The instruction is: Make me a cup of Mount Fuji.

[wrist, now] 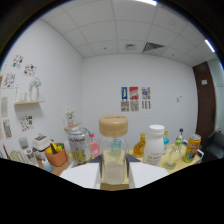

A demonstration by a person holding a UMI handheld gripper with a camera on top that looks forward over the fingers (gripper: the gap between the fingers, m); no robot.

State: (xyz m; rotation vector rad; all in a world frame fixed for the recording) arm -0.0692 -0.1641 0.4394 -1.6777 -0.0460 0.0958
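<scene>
A clear jar (113,150) with a tan lid stood upright in the middle, just ahead of the claw (114,181); whether the claw gripped it could not be told, its fingers being lost in shadow. Behind the jar on the desk (80,175) crowded a metal tin (77,145), a white bottle (154,145), a honey-coloured bottle (139,145) and a yellow can (191,148). Posters (135,98) hung on the far wall; no writing was readable.
</scene>
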